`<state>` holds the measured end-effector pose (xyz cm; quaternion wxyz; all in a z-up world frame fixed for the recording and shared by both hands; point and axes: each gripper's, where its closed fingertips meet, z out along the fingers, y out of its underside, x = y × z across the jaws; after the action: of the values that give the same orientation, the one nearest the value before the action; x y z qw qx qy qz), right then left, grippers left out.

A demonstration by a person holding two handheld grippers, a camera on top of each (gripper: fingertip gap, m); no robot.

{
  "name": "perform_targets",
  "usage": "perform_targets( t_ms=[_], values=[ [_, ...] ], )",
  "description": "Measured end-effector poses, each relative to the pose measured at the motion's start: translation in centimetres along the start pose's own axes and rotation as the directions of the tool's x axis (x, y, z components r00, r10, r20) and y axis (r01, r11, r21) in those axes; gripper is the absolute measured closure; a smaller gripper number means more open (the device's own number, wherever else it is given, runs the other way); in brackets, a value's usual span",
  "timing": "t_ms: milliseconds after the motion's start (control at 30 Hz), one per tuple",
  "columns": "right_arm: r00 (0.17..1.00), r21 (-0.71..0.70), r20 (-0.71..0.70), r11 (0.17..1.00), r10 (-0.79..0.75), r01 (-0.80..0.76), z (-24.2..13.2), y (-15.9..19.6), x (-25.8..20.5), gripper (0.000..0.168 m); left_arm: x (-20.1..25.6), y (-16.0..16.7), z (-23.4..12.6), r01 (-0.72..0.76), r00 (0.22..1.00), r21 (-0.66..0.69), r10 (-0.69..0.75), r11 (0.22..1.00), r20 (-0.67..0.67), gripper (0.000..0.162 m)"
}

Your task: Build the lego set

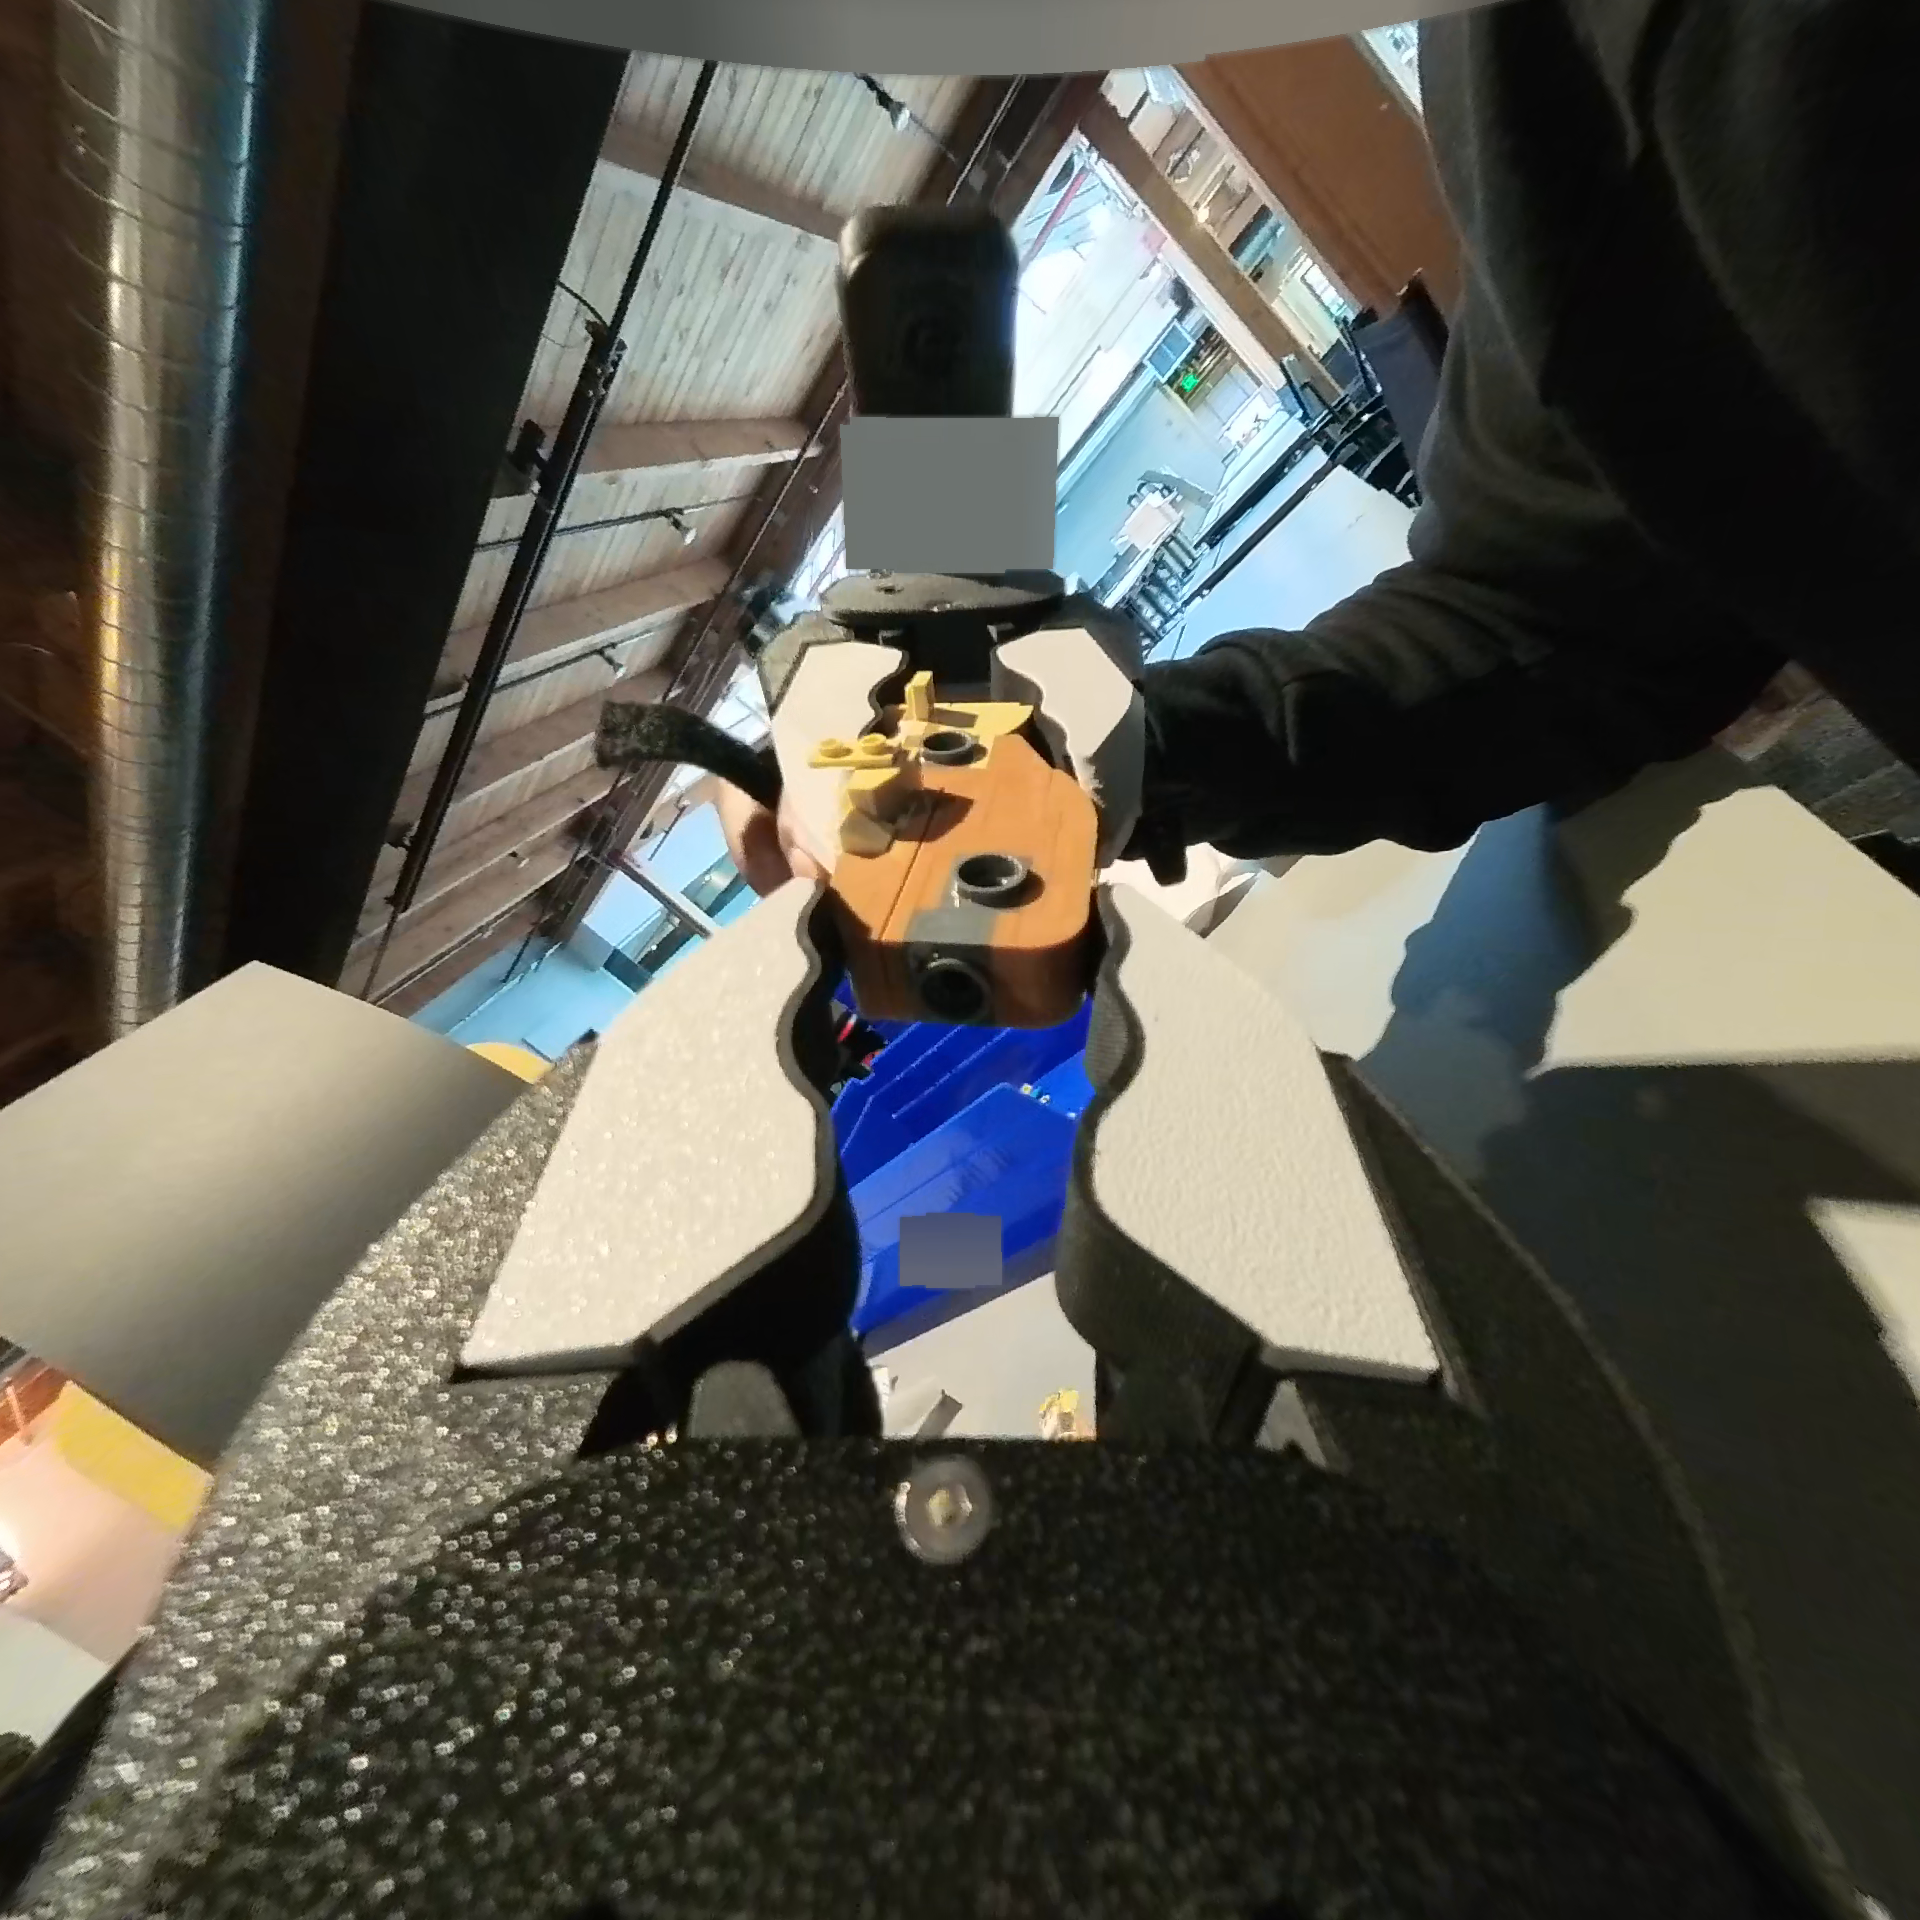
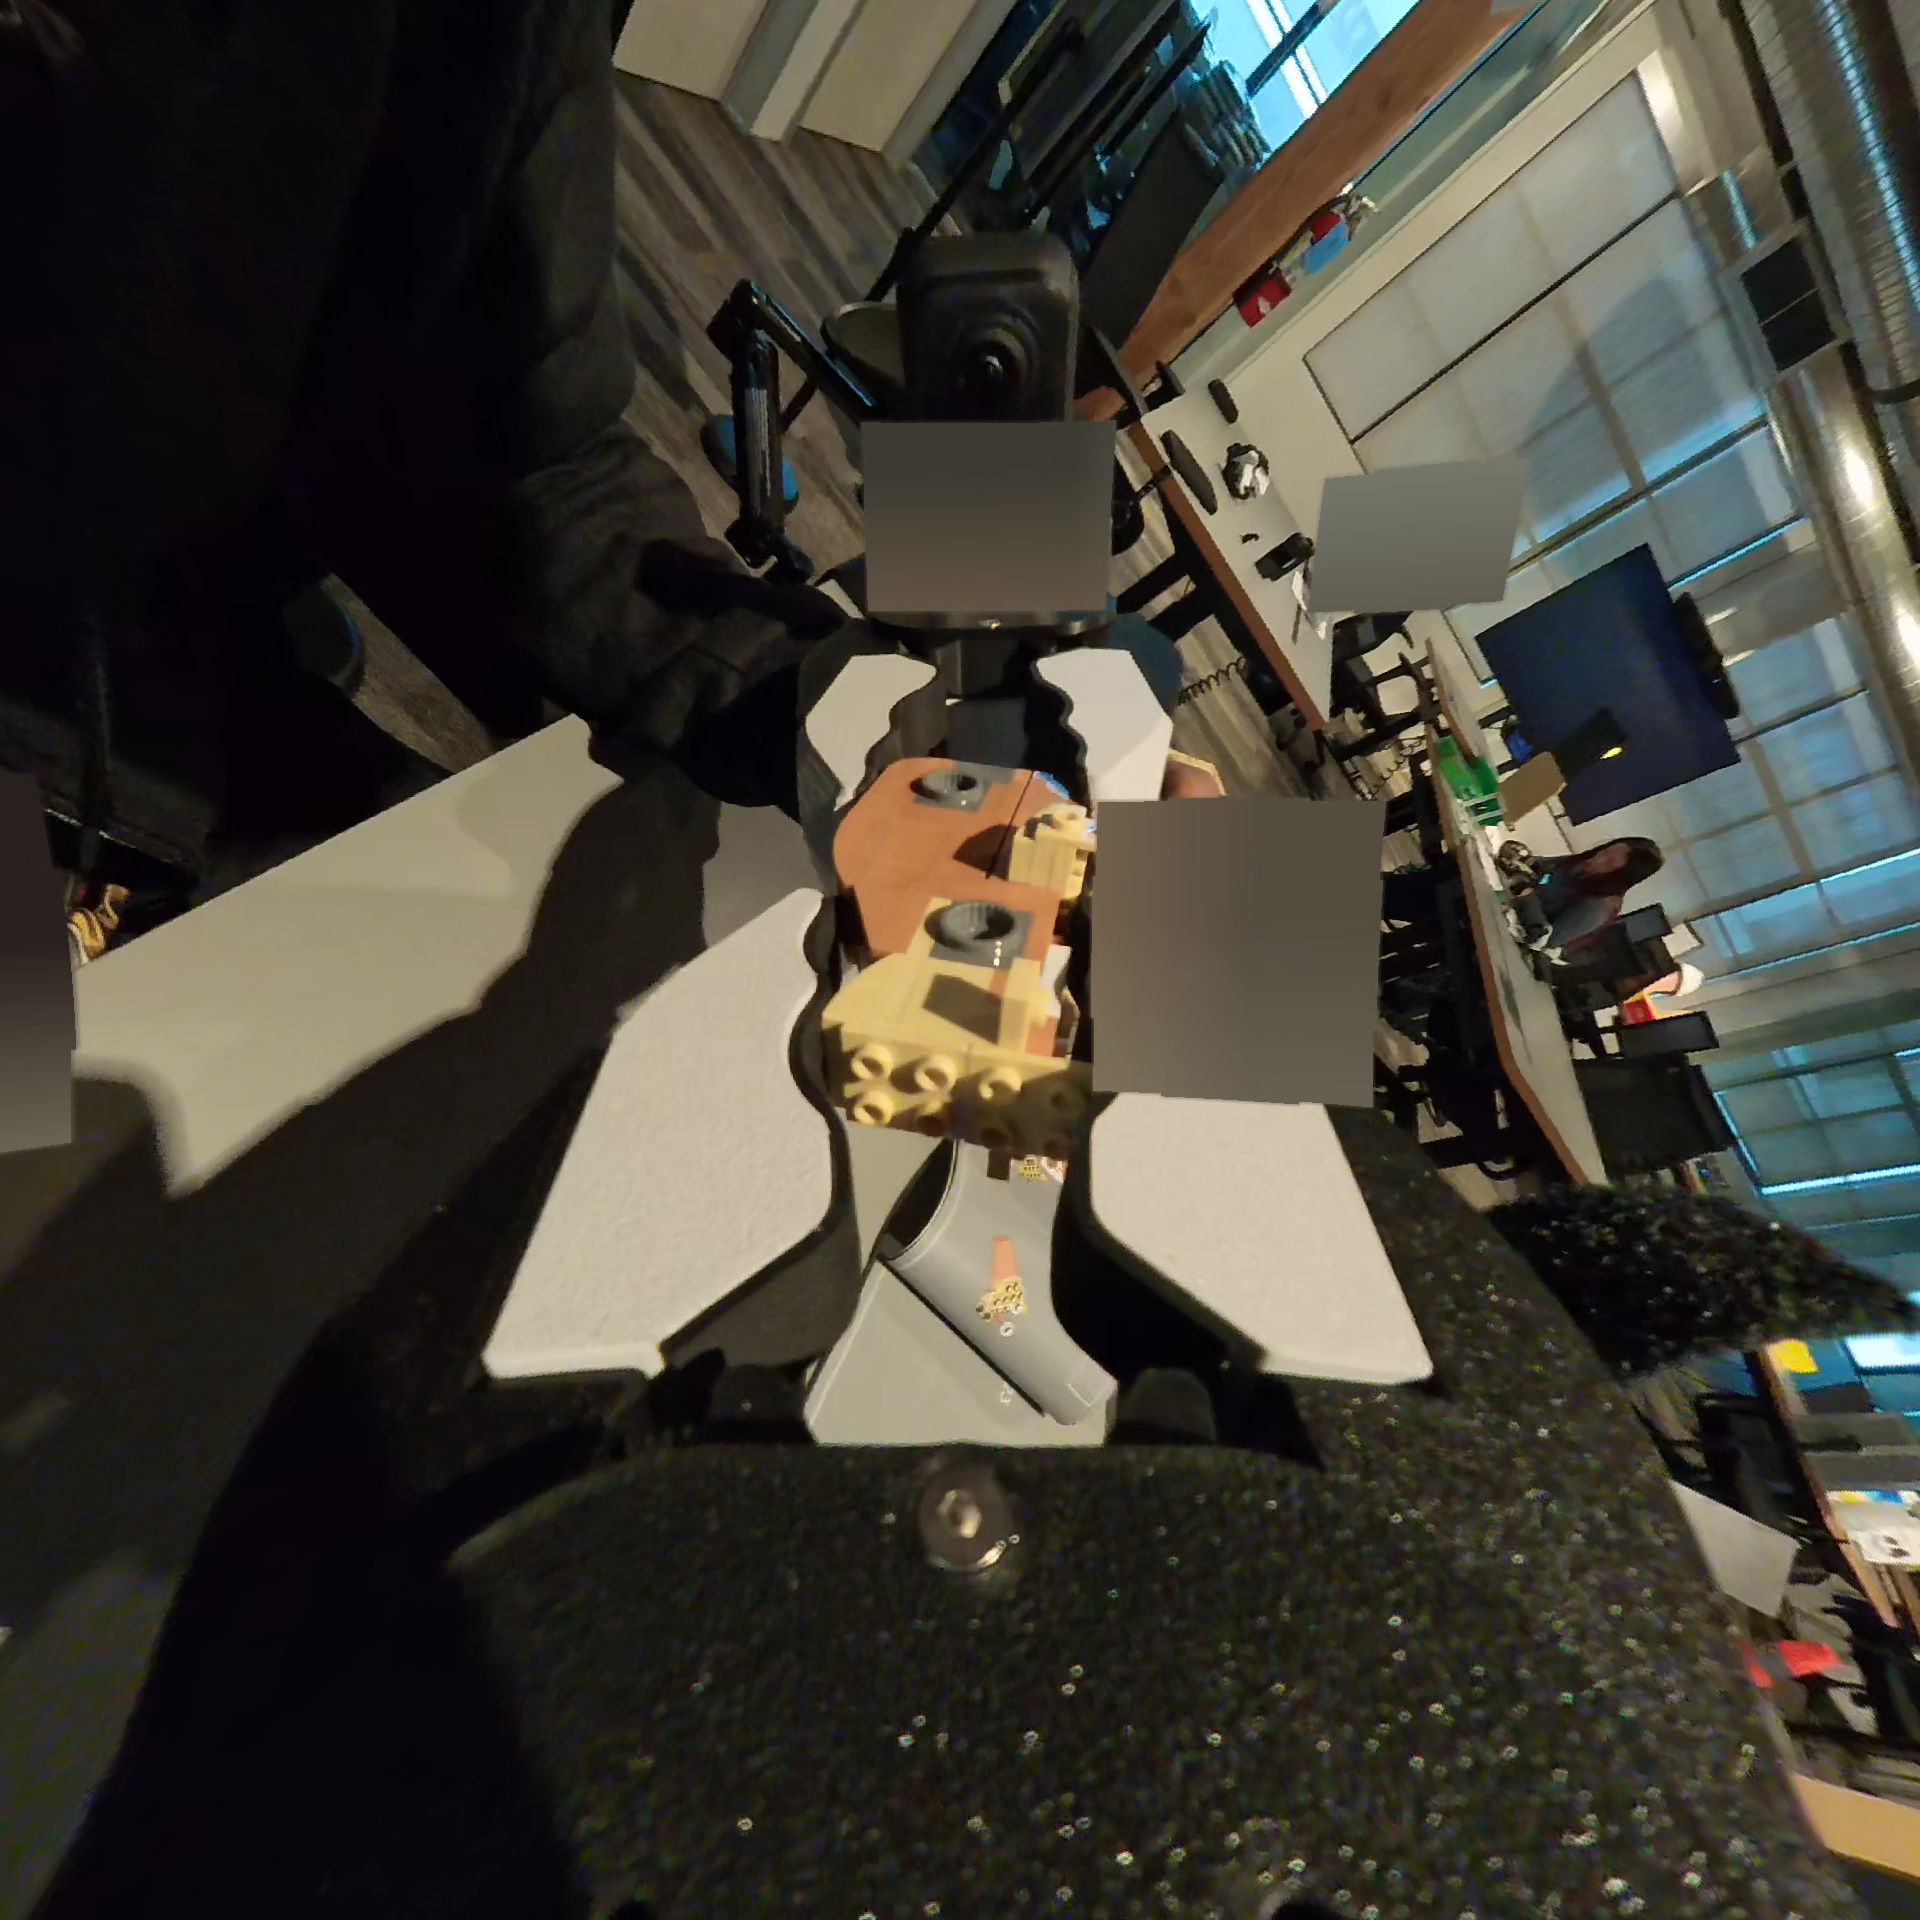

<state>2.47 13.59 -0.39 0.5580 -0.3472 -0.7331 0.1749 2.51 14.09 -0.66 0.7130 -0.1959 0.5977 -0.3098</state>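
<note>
A lego build is held in the air between both grippers, which face each other. It has a brown body (image 1: 1023, 831) with dark grey round sockets and tan pieces (image 1: 883, 764) on top. In the right wrist view the same build (image 2: 914, 842) shows a tan studded end (image 2: 935, 1070) nearest the camera. My left gripper (image 1: 956, 920) is shut on the brown end. My right gripper (image 2: 956, 997) is shut on the tan end; a mosaic patch hides its right fingertip. Each view shows the other gripper (image 1: 951, 707) (image 2: 977, 727) at the far end of the build.
Blue bins (image 1: 966, 1132) sit below the build in the left wrist view. A grey table top (image 1: 1662, 987) lies to the right, with a black sleeve (image 1: 1403, 707) above it. A few small lego pieces (image 2: 1003, 1299) lie on a grey surface below. Desks and chairs (image 2: 1538, 987) stand behind. Only a small space, under 4 cm, lies between the two pairs of fingers.
</note>
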Motion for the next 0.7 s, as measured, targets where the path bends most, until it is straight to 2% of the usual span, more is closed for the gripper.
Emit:
perform_targets(
  t_ms=[533, 700],
  values=[
    [1.0, 0.007, -0.008, 1.0, -0.015, 0.015, -0.29, 0.23, 0.13, 0.126, -0.18, 0.33, 0.31, -0.007, 1.0, -0.028, 0.007, 1.0, 0.018, 0.117],
    [0.999, -0.001, -0.026, 1.0, 0.031, -0.031, -0.13, 0.58, 0.55, 0.125, -0.59, 0.76, 0.19, 0.036, 0.999, -0.032, -0.035, 0.999, 0.023, 0.116]
  ],
)
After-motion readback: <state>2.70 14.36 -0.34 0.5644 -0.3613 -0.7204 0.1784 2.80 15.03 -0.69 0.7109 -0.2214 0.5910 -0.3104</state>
